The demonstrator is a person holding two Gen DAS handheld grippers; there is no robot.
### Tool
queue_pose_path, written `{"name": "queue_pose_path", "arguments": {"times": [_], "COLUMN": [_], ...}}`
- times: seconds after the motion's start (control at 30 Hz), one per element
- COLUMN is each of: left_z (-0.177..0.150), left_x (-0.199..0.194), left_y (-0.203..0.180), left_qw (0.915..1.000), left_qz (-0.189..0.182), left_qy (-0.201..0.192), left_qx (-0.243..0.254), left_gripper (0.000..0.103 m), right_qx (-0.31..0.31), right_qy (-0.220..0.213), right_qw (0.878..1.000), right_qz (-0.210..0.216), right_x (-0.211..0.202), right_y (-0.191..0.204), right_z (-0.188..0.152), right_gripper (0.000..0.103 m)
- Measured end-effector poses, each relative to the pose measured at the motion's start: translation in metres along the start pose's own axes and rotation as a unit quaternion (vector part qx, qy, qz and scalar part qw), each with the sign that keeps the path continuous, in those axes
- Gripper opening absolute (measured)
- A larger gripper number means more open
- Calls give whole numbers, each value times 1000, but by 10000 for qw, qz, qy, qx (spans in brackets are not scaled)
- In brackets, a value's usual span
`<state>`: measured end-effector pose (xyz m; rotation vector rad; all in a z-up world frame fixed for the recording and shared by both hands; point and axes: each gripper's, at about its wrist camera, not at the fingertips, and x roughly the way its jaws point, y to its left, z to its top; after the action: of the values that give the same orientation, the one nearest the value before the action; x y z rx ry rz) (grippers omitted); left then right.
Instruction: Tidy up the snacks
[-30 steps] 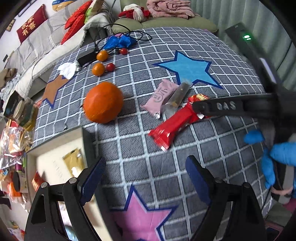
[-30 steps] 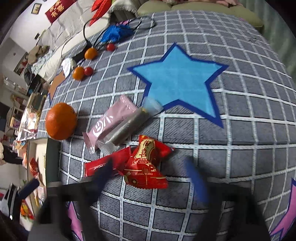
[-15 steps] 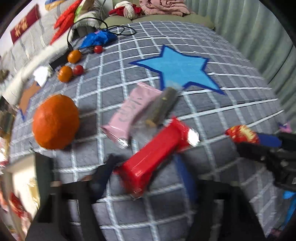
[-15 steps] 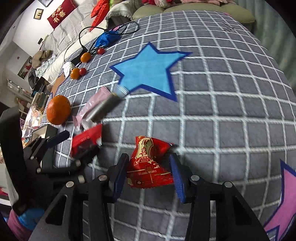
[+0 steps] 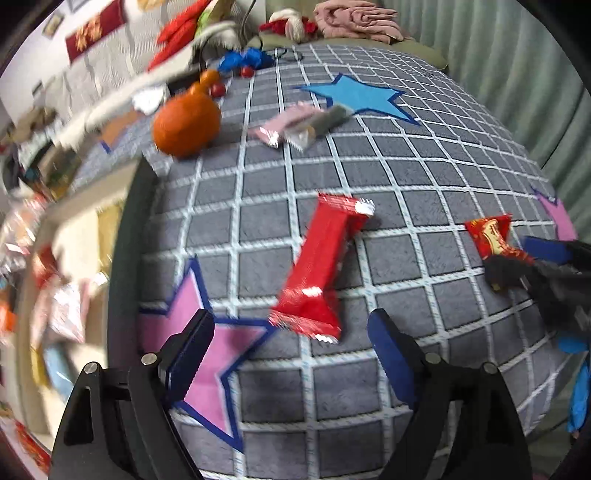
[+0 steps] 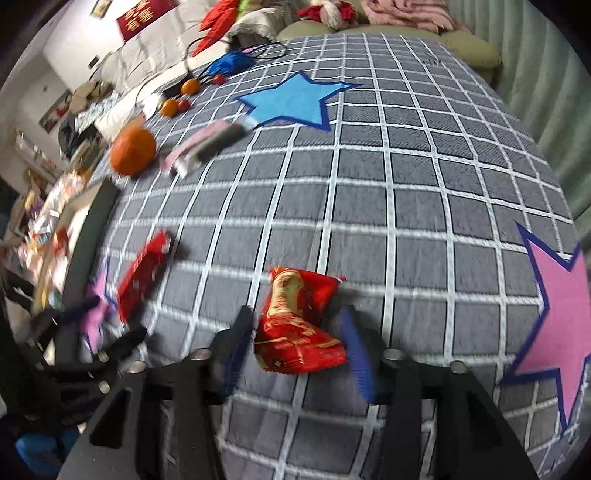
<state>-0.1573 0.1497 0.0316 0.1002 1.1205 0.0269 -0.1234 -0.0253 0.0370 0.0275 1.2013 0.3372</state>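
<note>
Writing: gold print on the crinkled red-and-gold snack packet (image 6: 301, 325) is too blurred to read; the dark red wall banner (image 6: 147, 16) at the upper left of the right wrist view bears pale characters that I cannot make out
Left tool (image 5: 291, 354): jaws apart, having just been opening; nothing pressed between its blue pads (image 5: 192, 354); lower middle of the left wrist view
Long red foil snack bar (image 5: 325, 266): lies free on the grey checked star-patterned cloth (image 5: 406, 177), slanting from centre frame down to just above the gap between the left tool's tips; touching neither pad
Right tool (image 6: 301, 343): jaws apart, having just been opening; the red-and-gold packet lies between them on the cloth, gaps showing at both pads
Same packet, left wrist view (image 5: 491, 234): at the right edge, beside the right tool's blue tip
Pink wrapped bar (image 5: 284, 123) and grey-clear wrapped stick (image 5: 325, 122): side by side, upper centre, by the blue star
Large orange fruit (image 5: 186, 122): upper left, near the cloth's edge
Pale open box (image 5: 70, 258): left edge, blurred wrappers inside
</note>
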Motion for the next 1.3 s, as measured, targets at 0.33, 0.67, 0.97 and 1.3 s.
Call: {"name": "queue_pose_path", "arguments": {"times": [0.33,0.67,0.97,1.3], "left_z": [26,18,17,17], "left_x": [31,36,35,35], "left_y": [6,12,12,12], "left_qw": [9994,9960,9961,9960], "left_qz": [-147,-371,-365,-365], "left_qy": [-303,-717,-718,-719], "left_qx": [-115,-375,-372,-372], "left_gripper": [99,103,103,103], "right_qx": [360,32,43,47], "right_qy": [-421,-854,-975,-980], "right_qw": [9972,9893,9881,9880], "right_qz": [-502,-1180,-1192,-1195], "right_x": [9,21,21,19], "right_y": [-12,4,4,5], "right_z": [2,-3,-7,-7], "right_gripper": [103,103,103,103]}}
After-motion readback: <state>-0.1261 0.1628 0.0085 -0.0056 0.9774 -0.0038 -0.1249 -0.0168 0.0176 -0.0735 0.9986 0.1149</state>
